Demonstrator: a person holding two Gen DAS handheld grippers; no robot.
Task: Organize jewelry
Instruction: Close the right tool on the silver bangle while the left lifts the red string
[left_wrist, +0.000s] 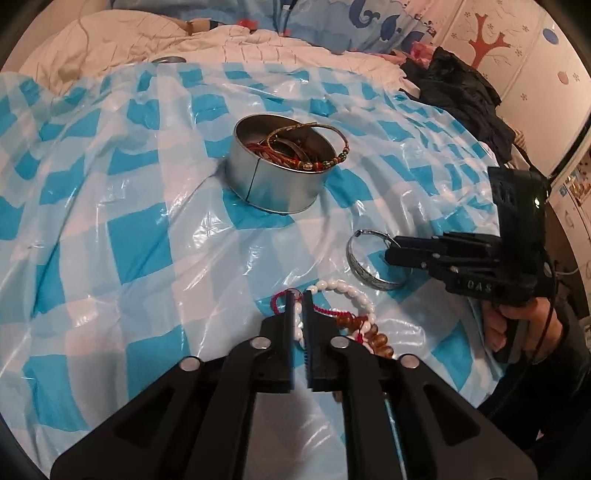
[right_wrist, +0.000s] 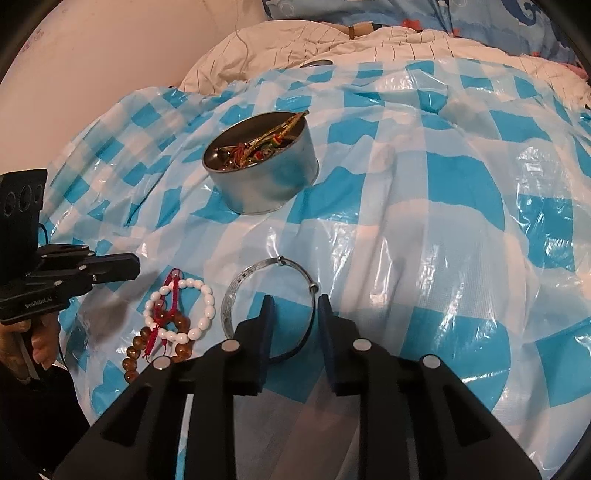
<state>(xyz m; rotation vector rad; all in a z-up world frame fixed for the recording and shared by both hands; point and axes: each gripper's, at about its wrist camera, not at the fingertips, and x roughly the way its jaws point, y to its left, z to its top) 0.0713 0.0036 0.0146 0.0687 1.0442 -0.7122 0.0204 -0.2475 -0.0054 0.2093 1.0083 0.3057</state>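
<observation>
Snagging looks the main risk: left gripper (left_wrist: 299, 295), jaws slightly parted astride the white bead bracelet (right_wrist: 184, 310) knotted with red cord (right_wrist: 170, 306) and brown beads (right_wrist: 159, 343), could lift all three, while the right gripper (right_wrist: 295, 306), released, hovers over the silver bangle (right_wrist: 236, 288).

I can read only two bits of writing, and both are on the black tools in my hands. From my left camera I see my right gripper (left_wrist: 386, 254), and raised letters on its black body look like "DAS", but they are dark and hard to make out. From my right camera I see my left gripper (right_wrist: 138, 266), and small pale letters on its black body say "GenRobot.AI". I find no other words or numbers that I can read on anything else.
</observation>
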